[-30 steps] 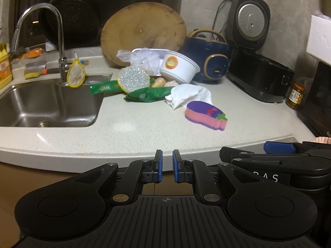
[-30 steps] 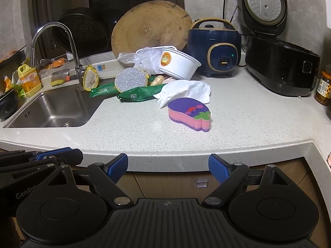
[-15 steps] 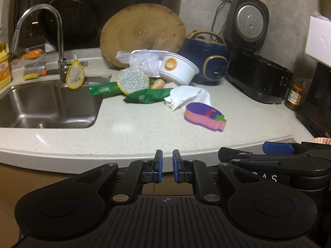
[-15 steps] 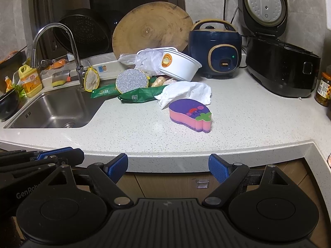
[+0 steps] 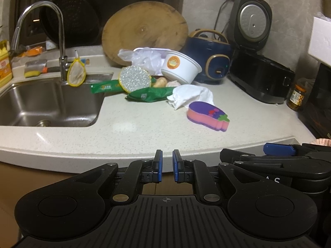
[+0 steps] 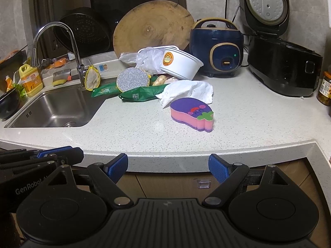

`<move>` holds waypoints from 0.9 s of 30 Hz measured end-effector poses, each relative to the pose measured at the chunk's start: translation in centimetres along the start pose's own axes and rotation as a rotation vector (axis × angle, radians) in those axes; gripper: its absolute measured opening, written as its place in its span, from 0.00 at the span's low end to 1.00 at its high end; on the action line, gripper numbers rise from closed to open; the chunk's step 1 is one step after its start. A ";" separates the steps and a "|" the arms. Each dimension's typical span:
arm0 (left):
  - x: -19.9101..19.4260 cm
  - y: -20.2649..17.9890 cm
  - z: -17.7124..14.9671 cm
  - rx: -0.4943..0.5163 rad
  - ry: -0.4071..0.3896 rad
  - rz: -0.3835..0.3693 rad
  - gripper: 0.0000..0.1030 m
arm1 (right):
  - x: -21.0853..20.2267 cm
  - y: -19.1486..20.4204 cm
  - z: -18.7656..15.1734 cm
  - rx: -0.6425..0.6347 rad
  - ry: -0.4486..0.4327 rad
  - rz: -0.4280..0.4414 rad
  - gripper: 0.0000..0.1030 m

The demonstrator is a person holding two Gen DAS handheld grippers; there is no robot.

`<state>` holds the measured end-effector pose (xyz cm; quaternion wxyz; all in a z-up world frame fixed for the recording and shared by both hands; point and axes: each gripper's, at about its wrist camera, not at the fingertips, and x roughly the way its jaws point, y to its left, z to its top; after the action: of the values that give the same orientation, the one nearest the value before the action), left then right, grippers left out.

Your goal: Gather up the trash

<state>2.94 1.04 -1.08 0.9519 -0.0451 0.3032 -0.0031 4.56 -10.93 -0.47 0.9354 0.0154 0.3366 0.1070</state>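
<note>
Entry: trash pile, namely crumpled tissue, green wrapper and plastic bag, lay mid-tabletop. My left gripper had its fingers closed, empty; right gripper spread wide. Step: approach pending; I judged reaching forward next.

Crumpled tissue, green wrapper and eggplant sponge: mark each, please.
Crumpled tissue (image 6: 186, 92), right wrist view, centre of the folds.
Green wrapper (image 6: 140, 95), right wrist view, printed middle.
Eggplant sponge (image 5: 206, 113), left wrist view, purple top.

- The yellow bottle is cut off by the left edge in the left wrist view
- The white bowl hides part of the plastic bag
- Green wrapper print is too small to read
</note>
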 end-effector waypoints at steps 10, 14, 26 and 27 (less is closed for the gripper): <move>2.1 0.8 2.2 0.023 0.026 -0.034 0.13 | 1.5 -0.3 0.9 -0.017 0.027 -0.016 0.83; 3.9 1.4 3.3 0.022 0.045 -0.044 0.13 | 2.7 -1.2 2.2 -0.017 0.036 -0.041 0.83; 8.8 5.4 8.0 -0.152 0.089 -0.103 0.13 | 10.2 -7.6 8.1 -0.095 0.078 -0.014 0.83; 8.8 6.3 8.1 -0.177 0.071 -0.093 0.13 | 10.8 -7.9 8.5 -0.104 0.077 -0.011 0.83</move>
<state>14.70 7.73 -0.15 0.9317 -0.1427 0.3332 -0.0218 19.52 -15.98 -1.43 0.9218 -0.0394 0.3664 0.1199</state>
